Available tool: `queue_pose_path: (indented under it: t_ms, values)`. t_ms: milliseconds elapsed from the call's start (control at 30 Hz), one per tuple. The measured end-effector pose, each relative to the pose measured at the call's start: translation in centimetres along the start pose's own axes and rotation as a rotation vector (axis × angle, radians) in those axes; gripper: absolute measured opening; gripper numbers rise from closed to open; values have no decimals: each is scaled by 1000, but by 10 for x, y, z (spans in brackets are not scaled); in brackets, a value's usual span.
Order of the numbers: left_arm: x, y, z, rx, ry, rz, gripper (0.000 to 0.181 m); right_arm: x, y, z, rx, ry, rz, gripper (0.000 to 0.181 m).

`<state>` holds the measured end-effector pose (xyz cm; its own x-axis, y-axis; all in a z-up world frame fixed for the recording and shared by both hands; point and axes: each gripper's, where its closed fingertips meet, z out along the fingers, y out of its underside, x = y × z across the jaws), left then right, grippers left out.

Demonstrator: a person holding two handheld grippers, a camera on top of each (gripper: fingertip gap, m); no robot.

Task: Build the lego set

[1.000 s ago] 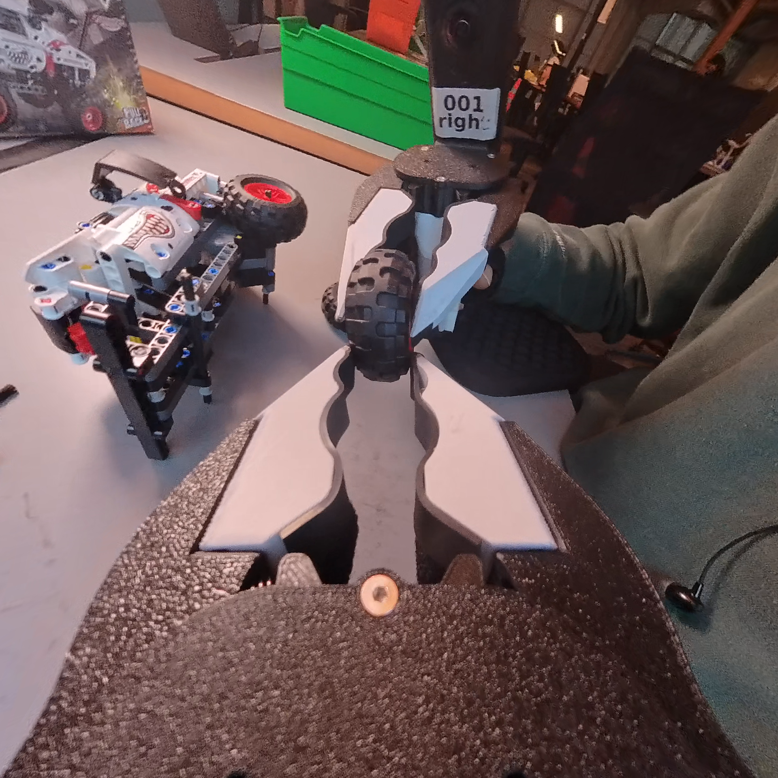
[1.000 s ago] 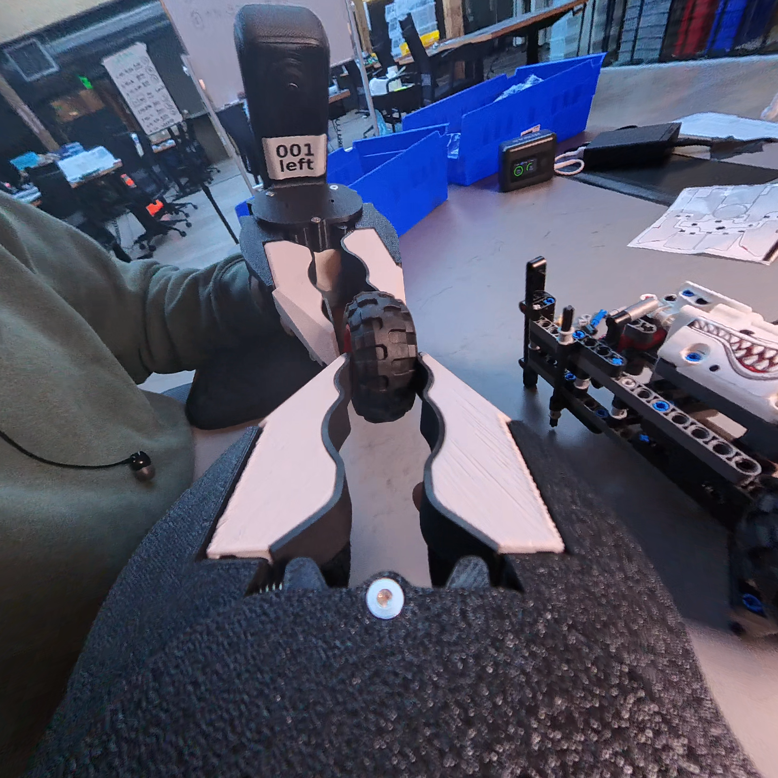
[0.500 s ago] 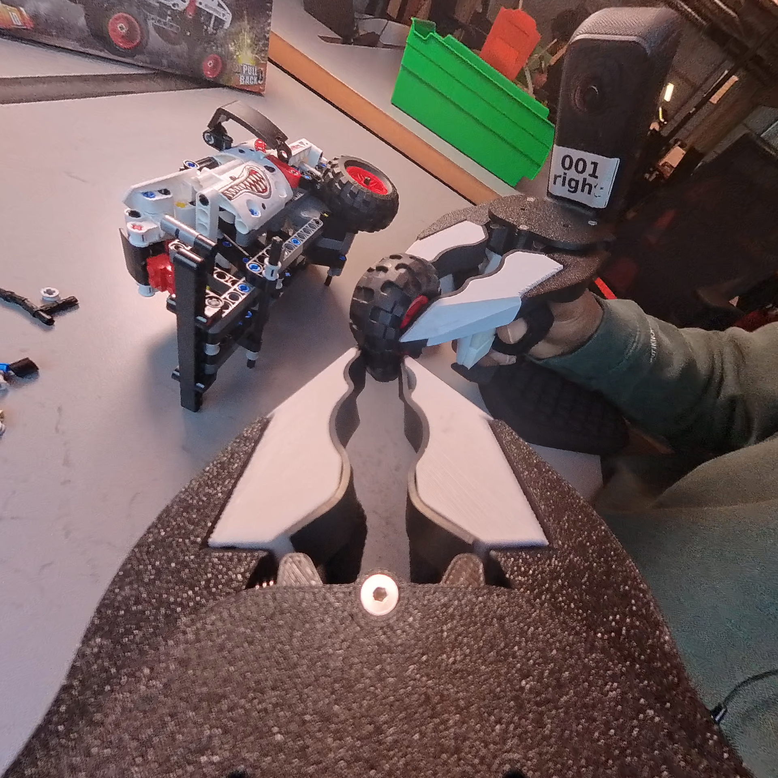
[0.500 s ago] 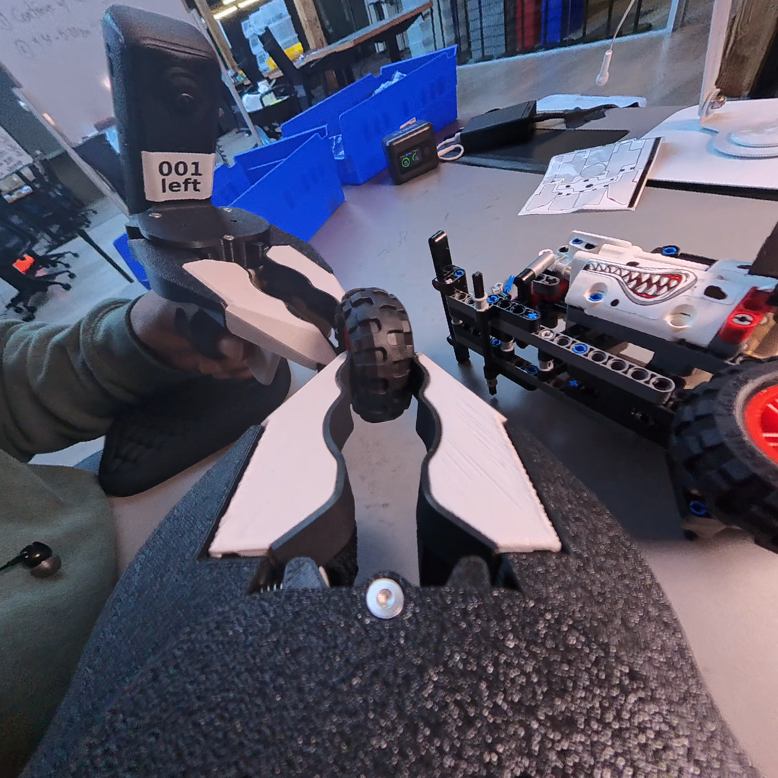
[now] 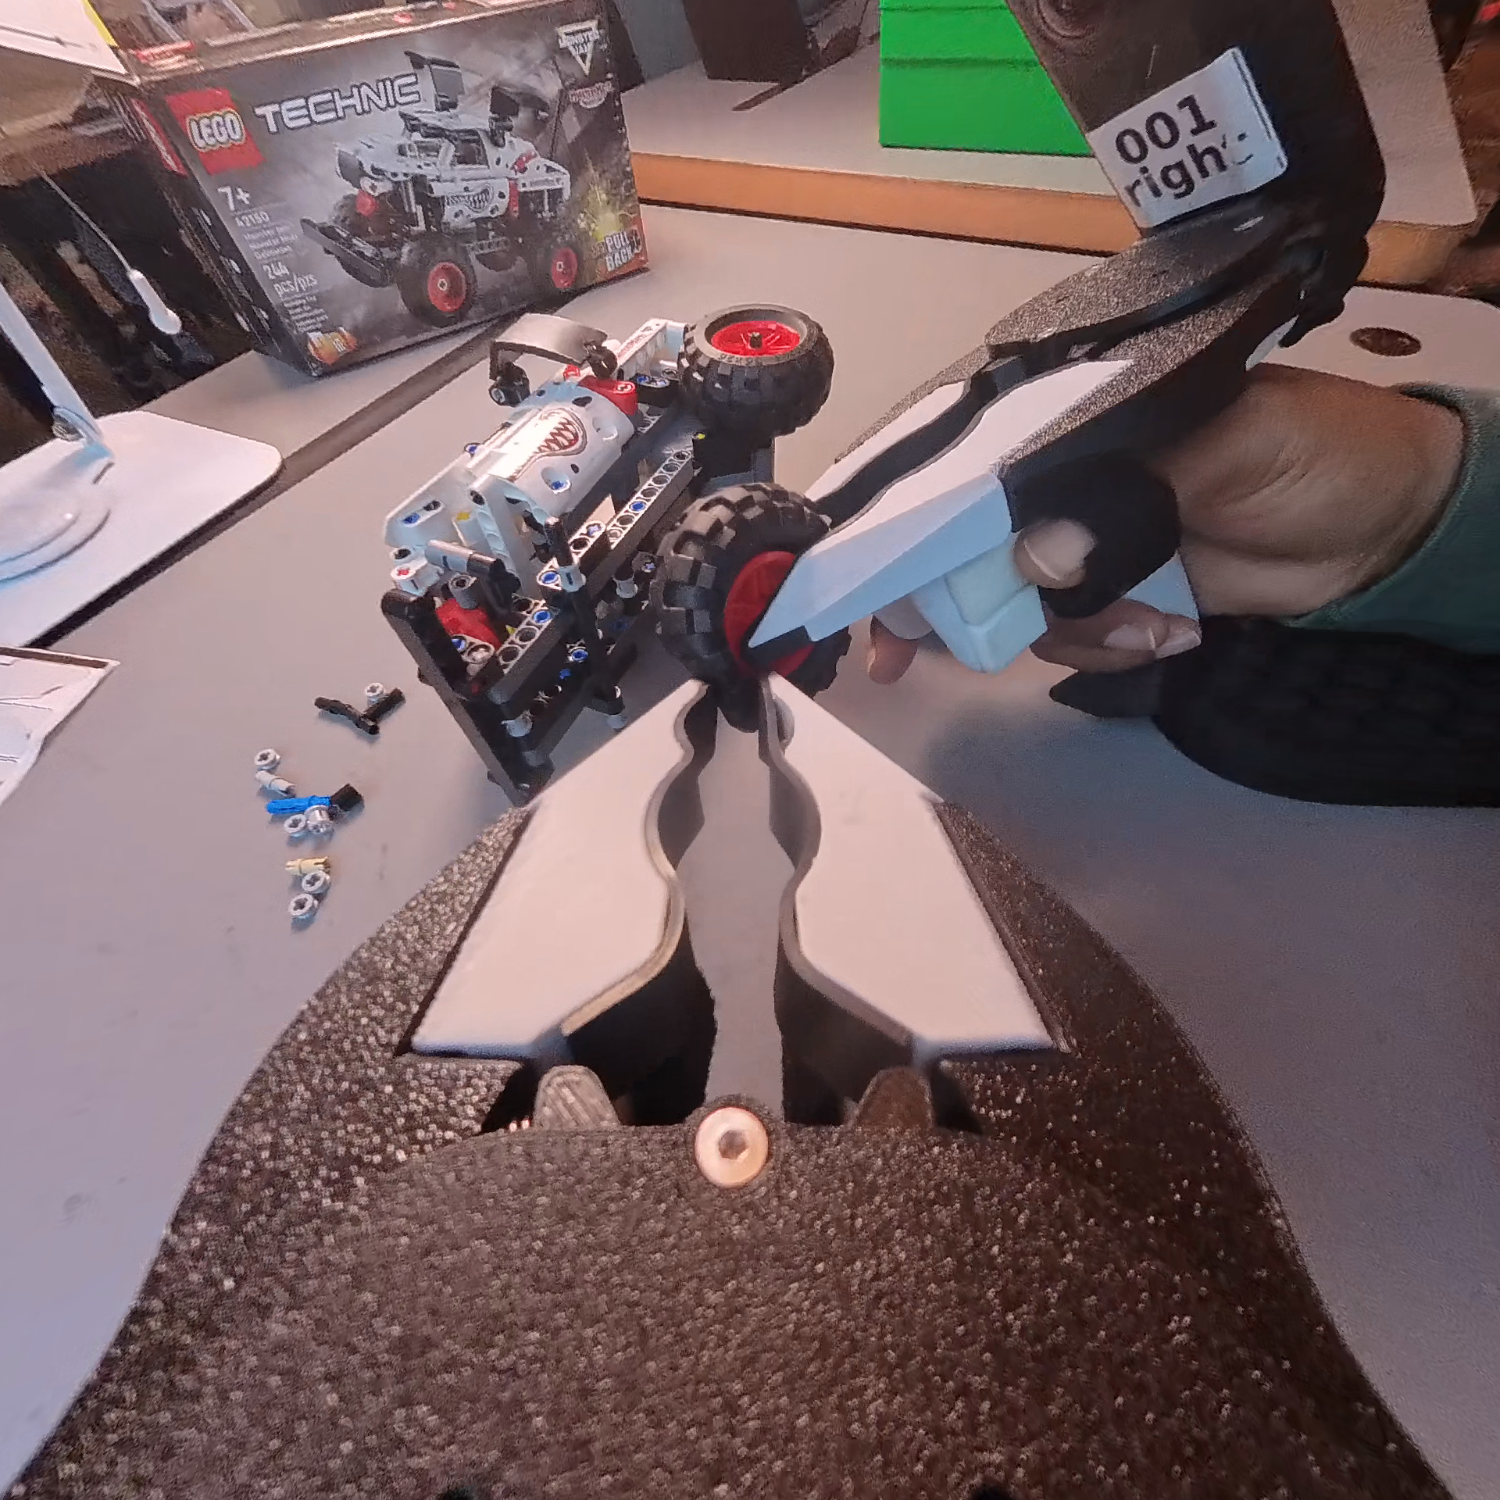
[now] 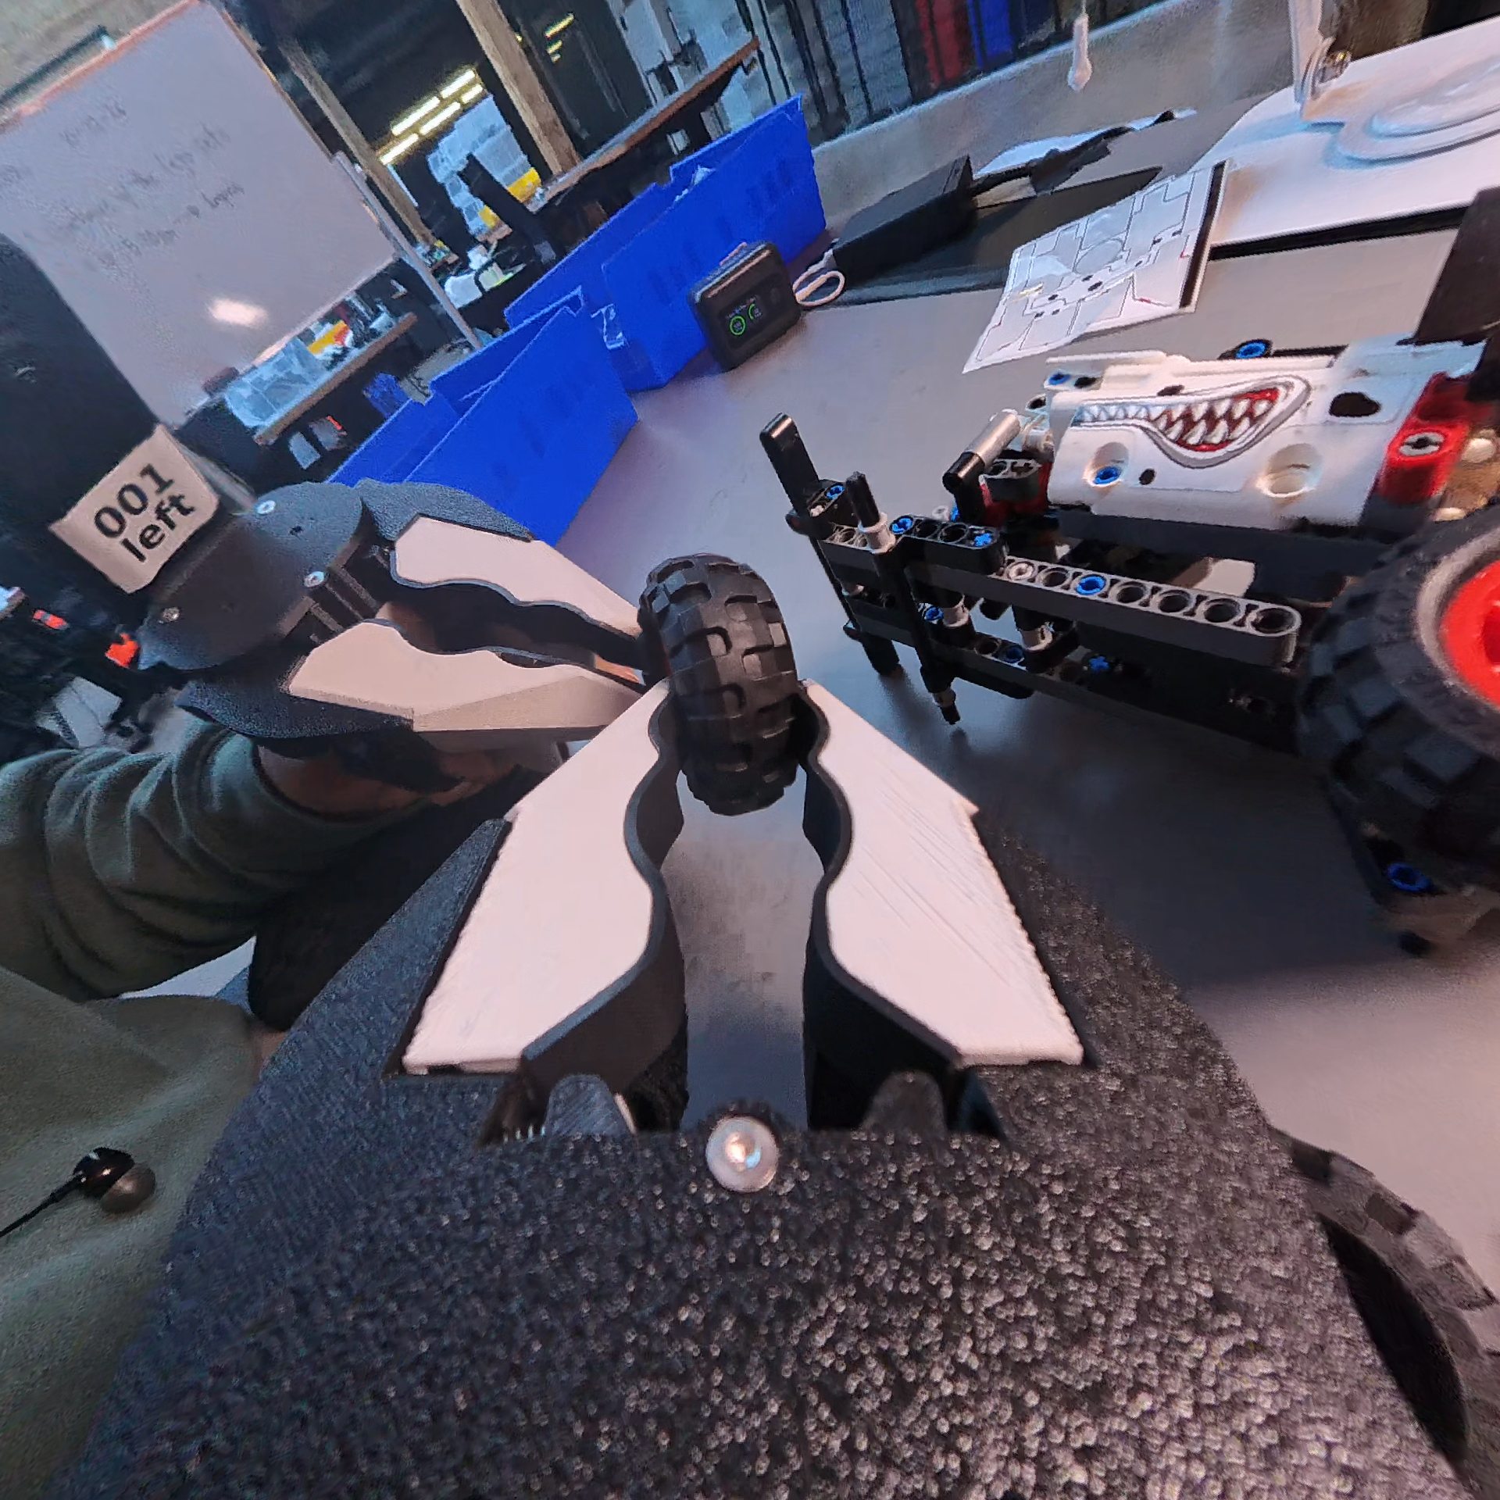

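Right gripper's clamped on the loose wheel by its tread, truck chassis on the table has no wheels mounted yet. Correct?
Not quite. The right gripper does clamp the loose wheel by its tread, but the truck chassis already has one red-hubbed wheel mounted, as the left wrist view shows.

Black pebbled hand-held gripper (image 6: 734, 710) bodies, white wavy-edged fingers (image 6: 917, 885), green sleeves (image 6: 122, 820).
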<state>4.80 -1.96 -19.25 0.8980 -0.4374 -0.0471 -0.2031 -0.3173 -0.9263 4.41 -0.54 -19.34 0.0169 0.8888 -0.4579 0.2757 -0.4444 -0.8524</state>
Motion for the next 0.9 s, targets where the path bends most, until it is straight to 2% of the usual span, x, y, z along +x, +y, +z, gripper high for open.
queue_pose_path:
  t_ms: [133,233,433,633,900]
  values:
    - [-2,-3,-5,10,201,-254,16,-6,0,-2,-34,-50,12,24]
    - [-8,-13,-13,46,209,-231,23,-13,10,-1,-103,-103,22,23]
    - [8,-6,-14,-70,319,-190,21,-24,16,-2,-150,-164,-5,24]
    - [10,-11,-11,-43,273,-203,13,-19,5,-6,-60,-86,-67,26]
    - [7,1,-9,-58,98,-107,5,-12,16,2,-120,-56,-24,23]
